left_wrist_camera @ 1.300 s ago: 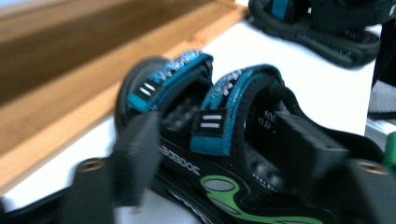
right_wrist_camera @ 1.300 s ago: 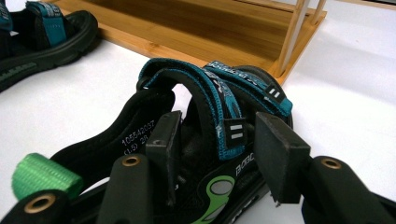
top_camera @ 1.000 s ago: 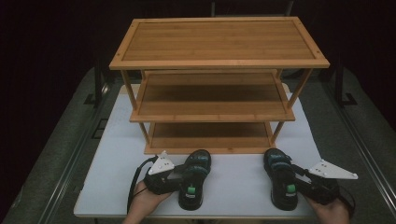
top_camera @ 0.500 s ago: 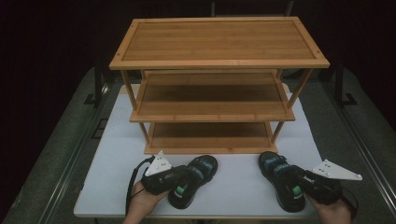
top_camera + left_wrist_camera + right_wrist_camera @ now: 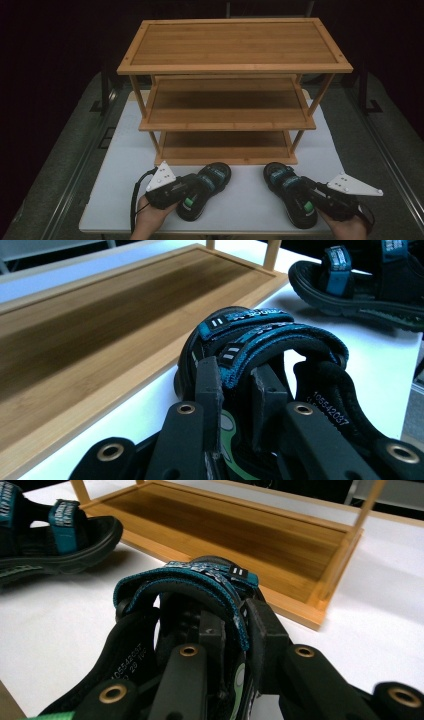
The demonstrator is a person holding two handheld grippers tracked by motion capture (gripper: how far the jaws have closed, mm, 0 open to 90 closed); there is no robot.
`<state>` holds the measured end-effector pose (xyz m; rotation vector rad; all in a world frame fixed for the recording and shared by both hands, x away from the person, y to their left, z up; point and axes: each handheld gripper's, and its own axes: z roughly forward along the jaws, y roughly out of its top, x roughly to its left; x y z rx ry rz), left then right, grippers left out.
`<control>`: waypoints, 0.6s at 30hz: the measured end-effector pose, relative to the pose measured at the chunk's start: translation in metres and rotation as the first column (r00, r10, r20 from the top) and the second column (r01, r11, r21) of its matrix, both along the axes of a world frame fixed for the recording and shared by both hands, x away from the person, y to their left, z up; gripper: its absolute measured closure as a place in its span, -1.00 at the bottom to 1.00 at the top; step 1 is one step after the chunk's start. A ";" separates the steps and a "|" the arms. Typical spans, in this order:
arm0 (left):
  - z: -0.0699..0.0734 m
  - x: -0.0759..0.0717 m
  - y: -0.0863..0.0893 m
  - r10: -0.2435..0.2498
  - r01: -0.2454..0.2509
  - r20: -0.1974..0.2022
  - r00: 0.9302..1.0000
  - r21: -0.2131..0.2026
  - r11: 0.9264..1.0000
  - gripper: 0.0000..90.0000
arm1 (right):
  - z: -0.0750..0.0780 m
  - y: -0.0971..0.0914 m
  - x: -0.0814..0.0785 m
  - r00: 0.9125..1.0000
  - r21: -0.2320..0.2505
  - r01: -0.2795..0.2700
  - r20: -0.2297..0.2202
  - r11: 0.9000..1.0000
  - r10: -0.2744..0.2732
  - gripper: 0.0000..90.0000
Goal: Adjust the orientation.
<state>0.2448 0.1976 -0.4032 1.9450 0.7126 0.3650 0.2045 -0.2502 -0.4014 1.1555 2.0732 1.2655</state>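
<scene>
A white table (image 5: 125,150) carries a three-tier bamboo shoe rack (image 5: 232,50), the largest thing in the scene. Its shelves are honey-coloured boards with raised rims, held by slanted legs, and the bottom shelf (image 5: 225,145) sits almost on the tabletop.

In front of the rack, near the table's front edge, lie two matching sandals. Each has a thick black sole, black padded straps trimmed in teal with small white markings, and a green patch on the footbed near the heel.

The left sandal (image 5: 202,192) lies with its toe angled toward the rack and slightly to the right, just in front of the bottom shelf. The right sandal (image 5: 290,192) lies well apart from it, with its toe angled toward the rack and slightly to the left.

A person's hands come in from the bottom edge, each holding a black gripper with a grey three-cornered plate on top.

The left gripper (image 5: 235,390) has just been closing; its jaws are clamped on a teal-edged strap of the left sandal, one pad on each side of the strap.

The right gripper (image 5: 235,625) has likewise been closing, and its jaws pinch the teal-edged strap of the right sandal, which arches just above them.
</scene>
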 end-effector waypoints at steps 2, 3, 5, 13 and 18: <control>0.000 0.000 0.001 0.008 -0.008 -0.002 1.000 -0.004 1.000 0.72 | 0.001 0.004 0.000 1.000 0.005 -0.009 0.005 1.000 0.008 0.73; 0.001 0.000 0.001 0.013 -0.013 0.003 1.000 -0.004 1.000 0.72 | 0.001 0.006 0.000 1.000 0.007 -0.010 0.006 1.000 0.010 0.73; 0.001 0.000 0.002 0.023 -0.023 0.008 1.000 -0.008 1.000 0.72 | 0.002 0.010 -0.001 1.000 0.014 -0.014 0.008 1.000 0.014 0.72; 0.001 0.003 0.000 0.082 -0.082 0.022 0.996 -0.014 0.997 0.72 | 0.002 0.025 0.002 1.000 0.019 -0.023 0.022 1.000 0.022 0.72; 0.002 0.008 -0.001 0.122 -0.122 0.035 0.992 -0.014 0.992 0.72 | 0.004 0.038 0.008 0.999 0.010 -0.030 0.033 0.999 0.030 0.72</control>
